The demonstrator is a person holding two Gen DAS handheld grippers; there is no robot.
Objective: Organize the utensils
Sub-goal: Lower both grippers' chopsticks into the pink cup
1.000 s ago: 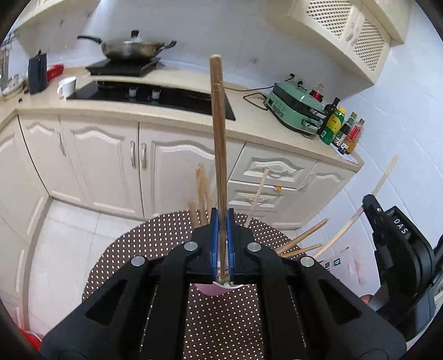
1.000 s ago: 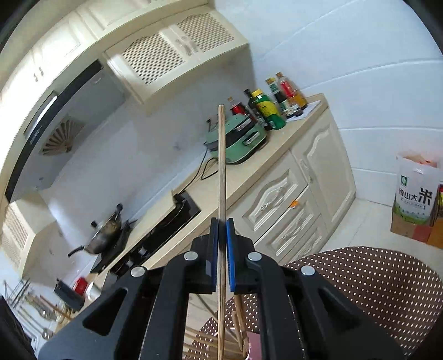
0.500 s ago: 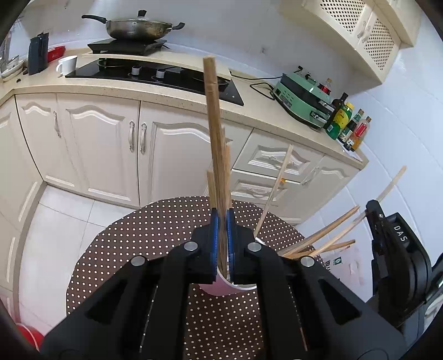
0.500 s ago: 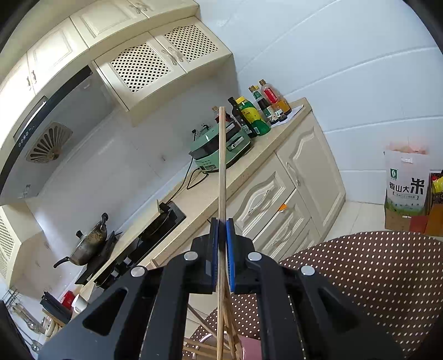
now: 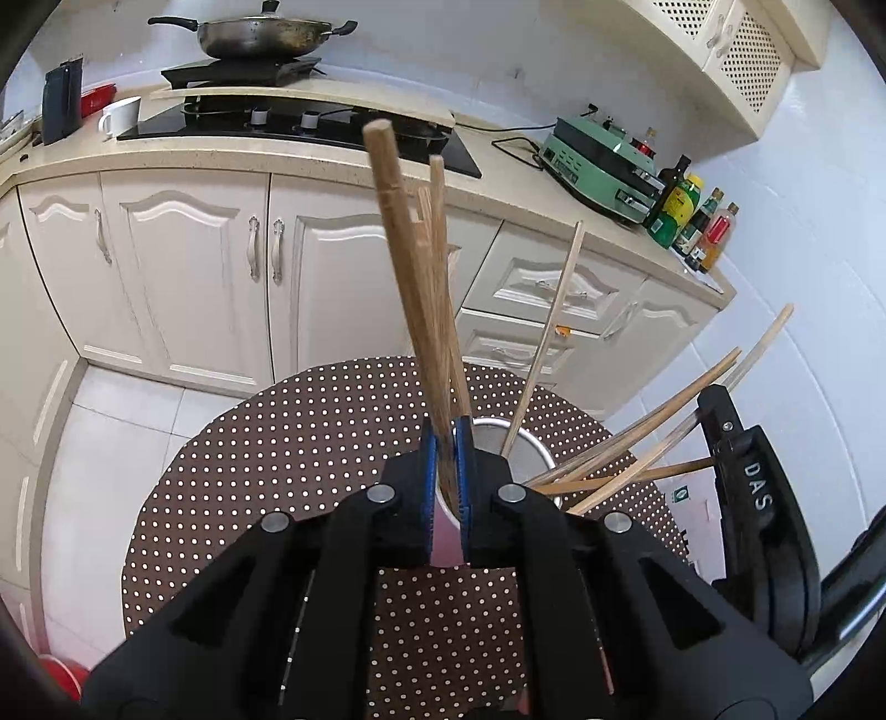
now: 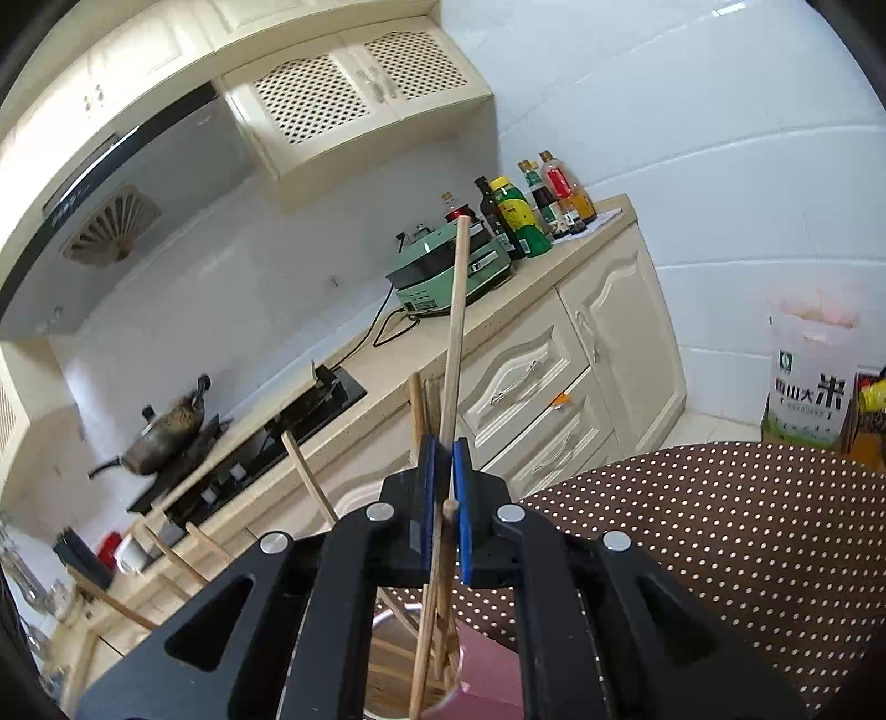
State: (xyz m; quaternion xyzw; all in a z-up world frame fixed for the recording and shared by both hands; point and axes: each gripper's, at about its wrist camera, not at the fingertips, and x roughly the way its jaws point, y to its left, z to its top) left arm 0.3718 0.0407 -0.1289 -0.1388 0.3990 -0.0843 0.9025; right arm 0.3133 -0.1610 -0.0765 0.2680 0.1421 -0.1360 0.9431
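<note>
My left gripper (image 5: 444,443) is shut on a dark wooden chopstick (image 5: 401,249) that stands nearly upright, its lower end down in a pink cup (image 5: 443,534) with a metal lining. Several other chopsticks (image 5: 637,437) lean out of the cup, fanned to the right. My right gripper (image 6: 444,459) is shut on a pale chopstick (image 6: 457,332), tilted slightly right, whose lower end reaches into the same pink cup (image 6: 490,664). In the left wrist view the right gripper's body (image 5: 747,498) shows just right of the cup.
The cup stands on a round table with a brown polka-dot cloth (image 5: 288,459). Behind it runs a kitchen counter (image 5: 221,158) with a hob, a wok (image 5: 260,36), a green appliance (image 6: 448,271) and bottles (image 6: 520,210). A rice bag (image 6: 808,382) sits on the floor.
Both grippers have come down over the cup with their chopsticks, whose lower ends now sit inside it. The right chopstick has tipped from upright to a slight rightward lean.
</note>
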